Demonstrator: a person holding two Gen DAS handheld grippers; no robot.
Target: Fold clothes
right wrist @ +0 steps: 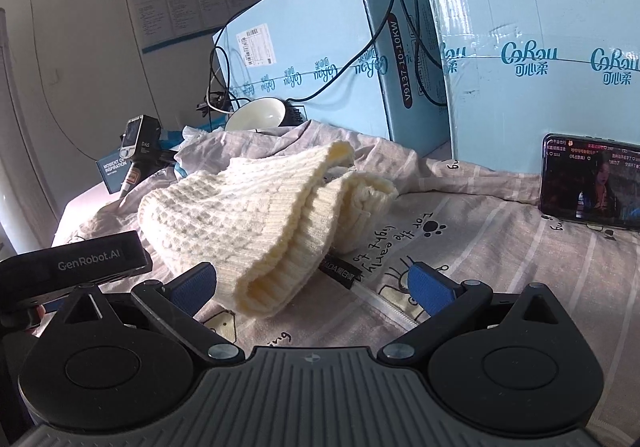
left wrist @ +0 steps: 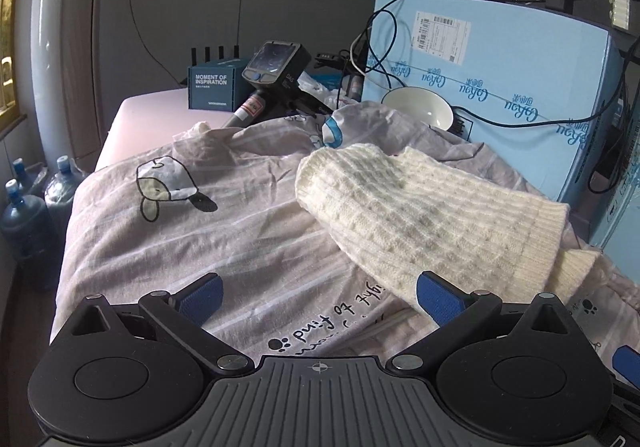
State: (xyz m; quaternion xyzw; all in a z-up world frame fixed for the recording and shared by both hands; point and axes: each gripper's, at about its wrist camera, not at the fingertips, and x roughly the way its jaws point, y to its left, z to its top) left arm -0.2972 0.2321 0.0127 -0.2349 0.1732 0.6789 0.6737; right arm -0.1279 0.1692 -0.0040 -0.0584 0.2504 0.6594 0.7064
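A cream knit sweater, seemingly folded over, lies on the printed pink sheet, near the blue boxes at the far right. Both the left gripper and right gripper hover with jaws spread wide, holding nothing.

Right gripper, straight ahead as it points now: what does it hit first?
Most likely the cream knit sweater: its folded ribbed edge already lies between the open fingers of the right gripper, resting on the printed bedsheet. Exact depth is unclear.

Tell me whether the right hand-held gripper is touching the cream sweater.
Cannot tell. In the right wrist view the open right hand-held gripper straddles the cream sweater; its hem overlaps the left fingertip, hiding any gap.
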